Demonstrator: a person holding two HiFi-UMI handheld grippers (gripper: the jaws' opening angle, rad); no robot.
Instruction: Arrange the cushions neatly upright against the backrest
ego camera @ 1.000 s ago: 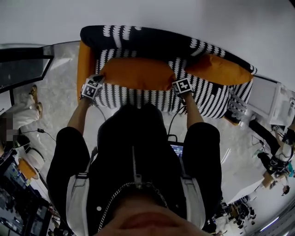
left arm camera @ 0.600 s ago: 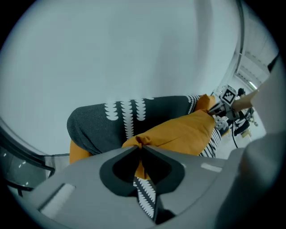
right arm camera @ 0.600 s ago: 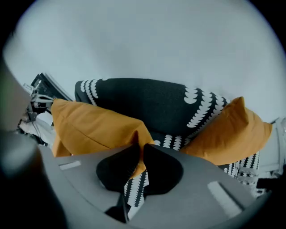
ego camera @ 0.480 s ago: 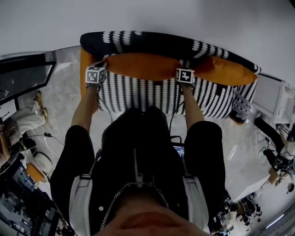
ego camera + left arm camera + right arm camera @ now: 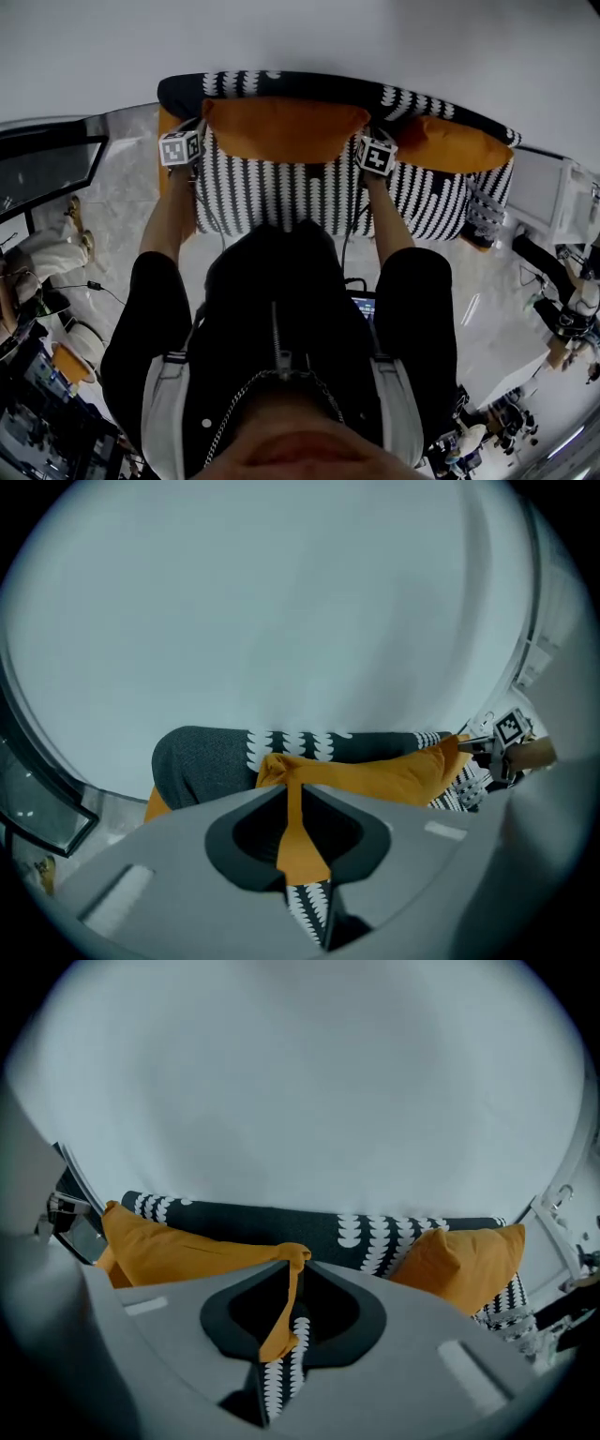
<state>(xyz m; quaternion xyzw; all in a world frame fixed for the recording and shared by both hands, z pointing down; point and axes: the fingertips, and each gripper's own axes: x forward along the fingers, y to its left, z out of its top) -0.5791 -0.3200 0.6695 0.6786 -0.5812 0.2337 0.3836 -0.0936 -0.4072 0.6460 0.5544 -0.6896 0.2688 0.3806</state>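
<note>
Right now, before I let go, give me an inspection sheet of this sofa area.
surface: sofa seat, striped.
job's things: left cushion held up against backrest; right cushion stands against it.
clutter: nothing seen.
tools: left tool pinches left cushion's corner, jaws opening; right tool pinches its other corner.
cables: cable hangs from right tool.
surroundings: white wall, marble floor.

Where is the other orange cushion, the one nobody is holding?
In the head view, the free orange cushion sits against the sofa backrest at the right end, just right of the held cushion.
</note>
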